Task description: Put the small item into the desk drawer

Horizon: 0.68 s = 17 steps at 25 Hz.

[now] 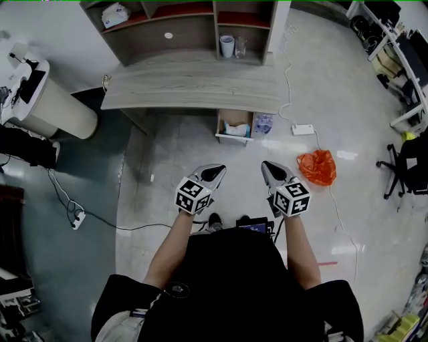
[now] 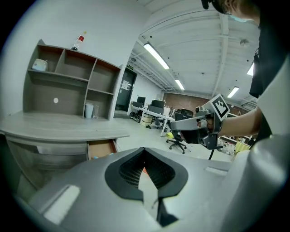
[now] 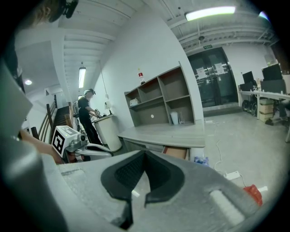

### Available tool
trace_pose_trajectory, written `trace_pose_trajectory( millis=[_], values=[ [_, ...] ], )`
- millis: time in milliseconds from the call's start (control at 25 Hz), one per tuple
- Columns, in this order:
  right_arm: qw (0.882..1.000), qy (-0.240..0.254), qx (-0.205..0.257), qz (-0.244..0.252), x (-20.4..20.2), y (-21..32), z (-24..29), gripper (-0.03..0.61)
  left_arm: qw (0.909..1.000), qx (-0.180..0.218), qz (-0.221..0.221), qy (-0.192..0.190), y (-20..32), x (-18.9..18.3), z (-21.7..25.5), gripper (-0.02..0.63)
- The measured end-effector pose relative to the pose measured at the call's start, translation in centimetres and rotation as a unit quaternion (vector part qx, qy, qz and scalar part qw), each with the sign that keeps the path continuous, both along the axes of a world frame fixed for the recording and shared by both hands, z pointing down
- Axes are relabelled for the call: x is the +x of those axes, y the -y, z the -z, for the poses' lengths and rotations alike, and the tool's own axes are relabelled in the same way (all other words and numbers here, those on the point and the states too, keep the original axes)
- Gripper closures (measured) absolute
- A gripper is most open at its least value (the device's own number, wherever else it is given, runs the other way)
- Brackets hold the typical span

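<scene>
Drawer (image 1: 219, 125) half under desk (image 1: 194, 87)

A pale wooden desk (image 1: 194, 90) stands ahead of the left gripper (image 1: 215, 172) and the right gripper (image 1: 269, 170), well apart from both. On its top sits a shelf unit (image 1: 194, 30). A white cup (image 1: 227, 45) and a clear glass (image 1: 241, 47) stand side by side in its lower compartment, ahead of the gap between the grippers. A white packet (image 1: 115, 15) lies in a compartment far out on the left gripper's side.

Under the desk top an open drawer (image 1: 234, 127) faces that same gap, with a light-blue thing (image 1: 237, 130) inside. On the glossy floor (image 1: 180, 143), a pack of bottles (image 1: 263, 123) lies just beside the drawer. A white power strip (image 1: 303, 129) lies ahead of the right gripper on its outer side. An orange bag (image 1: 317, 167) lies near that gripper's outer side.
</scene>
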State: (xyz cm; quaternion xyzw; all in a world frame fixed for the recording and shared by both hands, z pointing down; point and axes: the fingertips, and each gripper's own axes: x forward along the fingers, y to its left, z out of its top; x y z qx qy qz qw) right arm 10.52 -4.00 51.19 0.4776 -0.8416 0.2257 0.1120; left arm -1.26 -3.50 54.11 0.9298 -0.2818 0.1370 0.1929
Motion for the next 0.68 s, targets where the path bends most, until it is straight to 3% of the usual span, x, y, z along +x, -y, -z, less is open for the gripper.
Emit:
trace_pose_trajectory(
  millis=[680],
  values=[
    [1.0,0.0,0.005,0.024,0.41,0.01,0.06,0.577,0.9993,0.008,0.032,0.015,0.17,0.34,0.58,0.621]
  ],
)
